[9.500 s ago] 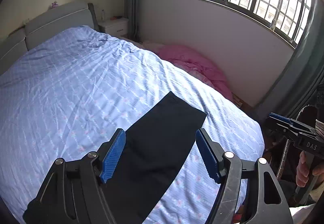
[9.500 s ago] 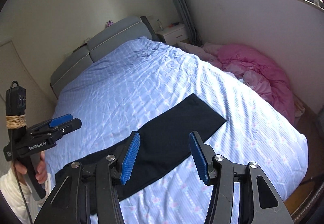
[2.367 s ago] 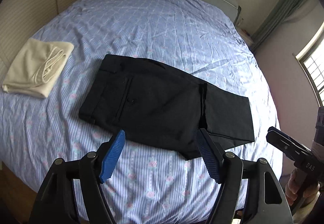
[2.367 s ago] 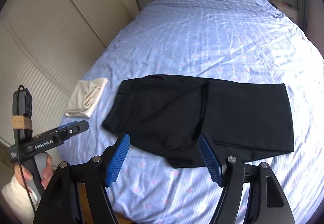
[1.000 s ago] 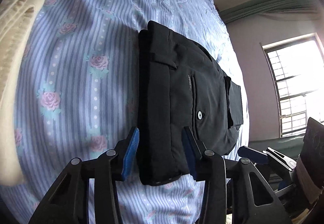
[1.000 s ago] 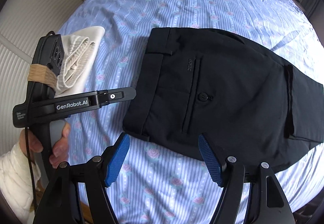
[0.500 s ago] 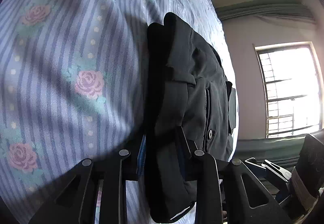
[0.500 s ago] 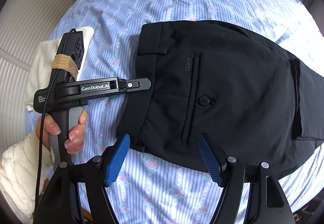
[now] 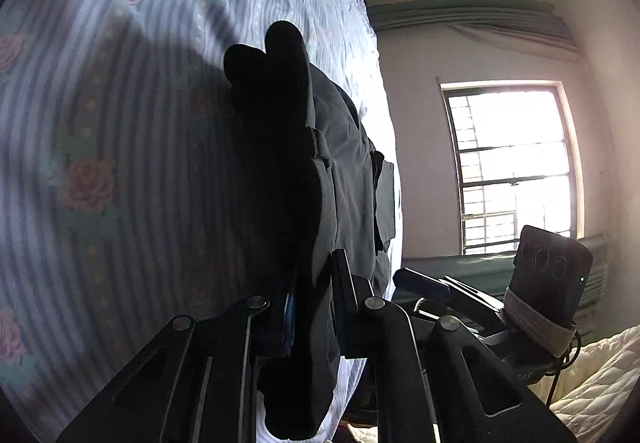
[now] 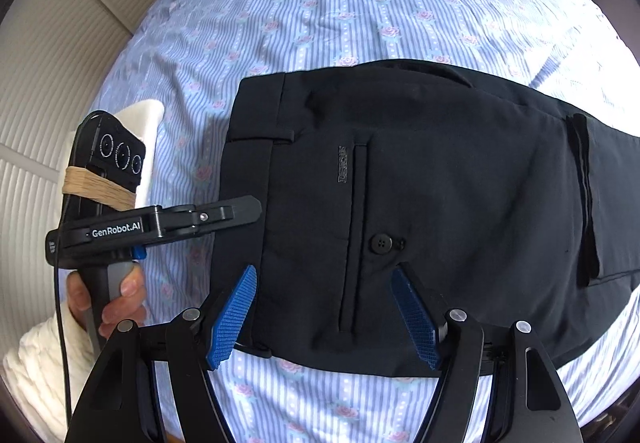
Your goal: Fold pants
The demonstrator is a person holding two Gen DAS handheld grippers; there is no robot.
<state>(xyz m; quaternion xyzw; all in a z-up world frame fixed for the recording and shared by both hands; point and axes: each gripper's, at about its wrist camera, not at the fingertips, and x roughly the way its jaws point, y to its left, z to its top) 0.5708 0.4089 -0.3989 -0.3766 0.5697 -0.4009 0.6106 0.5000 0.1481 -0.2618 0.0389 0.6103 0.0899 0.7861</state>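
Right wrist view: black pants (image 10: pixel 460 179) lie partly folded; left tool (image 10: pixel 252 209) grips the waistband, right tool (image 10: pixel 324 313) hovers open; final fold remains.

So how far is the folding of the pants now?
Done: the leg ends are already folded over the black pants, as the cuff edge near the seat shows. In hand: the left gripper is shut on the waistband corner, while the right gripper hovers open above the near edge. Left: probably bringing the waistband over for the last fold.
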